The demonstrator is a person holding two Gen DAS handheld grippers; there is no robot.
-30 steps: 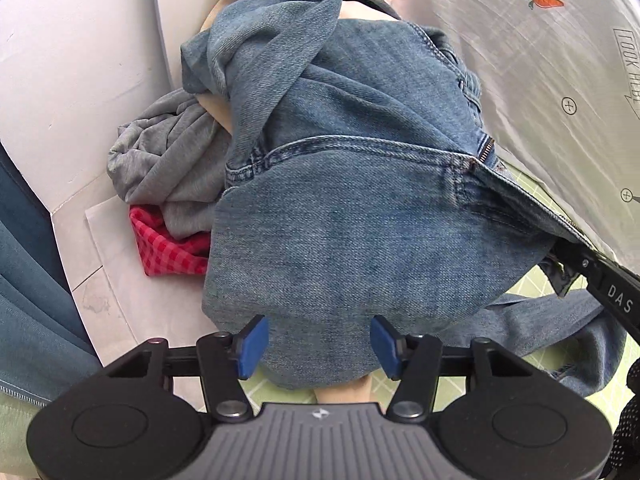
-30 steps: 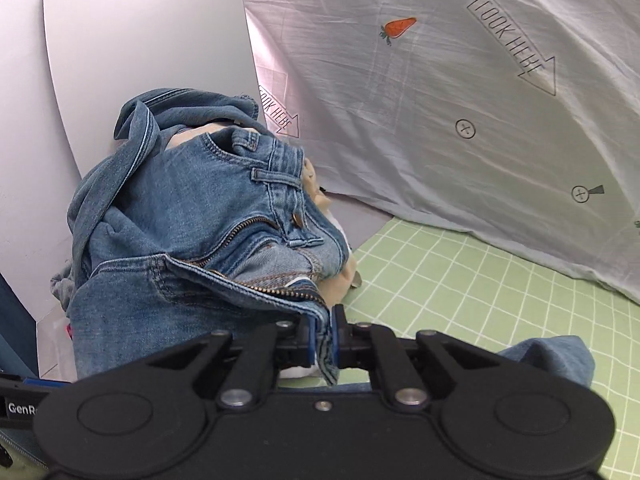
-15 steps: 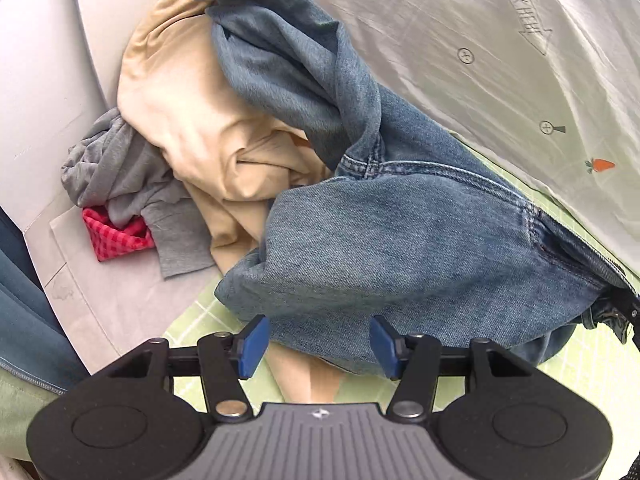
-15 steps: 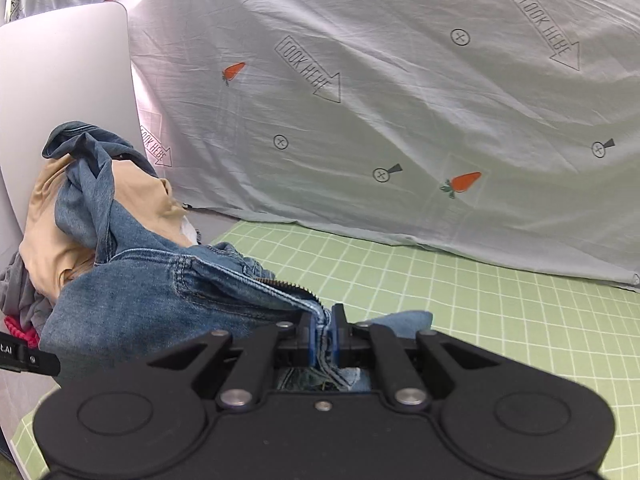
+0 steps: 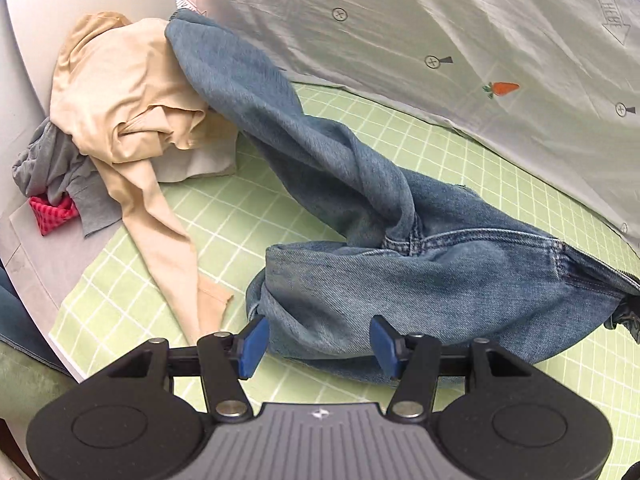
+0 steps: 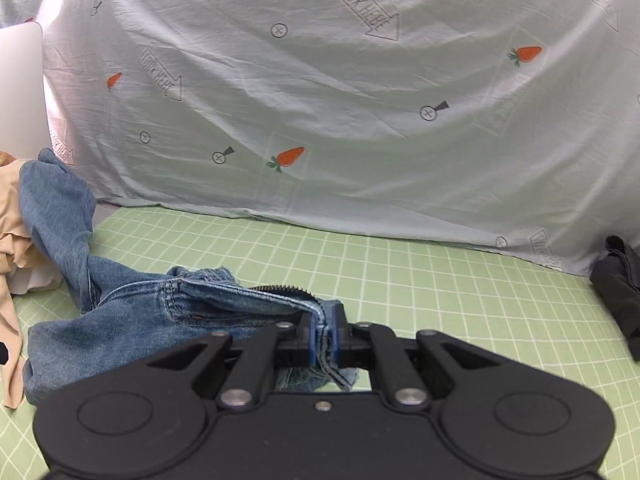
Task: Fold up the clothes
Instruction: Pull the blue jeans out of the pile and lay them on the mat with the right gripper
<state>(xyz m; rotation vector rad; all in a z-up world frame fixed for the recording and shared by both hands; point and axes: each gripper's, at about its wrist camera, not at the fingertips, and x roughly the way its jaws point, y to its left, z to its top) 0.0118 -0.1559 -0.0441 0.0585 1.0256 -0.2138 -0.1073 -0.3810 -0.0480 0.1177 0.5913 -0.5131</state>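
Observation:
Blue jeans (image 5: 420,276) lie stretched across the green grid mat (image 5: 160,236), one leg trailing back up onto the clothes pile. My right gripper (image 6: 324,340) is shut on the jeans' waistband by the zipper (image 6: 280,289). My left gripper (image 5: 316,344) is open and empty, its blue pads on either side of the near edge of the jeans' seat. The jeans also show in the right wrist view (image 6: 132,320).
A pile at the left holds a beige garment (image 5: 120,92), a grey one (image 5: 56,164) and a red checked one (image 5: 52,216). A printed white sheet (image 6: 320,100) hangs behind the mat. A dark garment (image 6: 620,288) lies at the right.
The right gripper has dragged the jeans off the pile to the right onto the mat. The beige garment is uncovered, and its sleeve now trails onto the mat.

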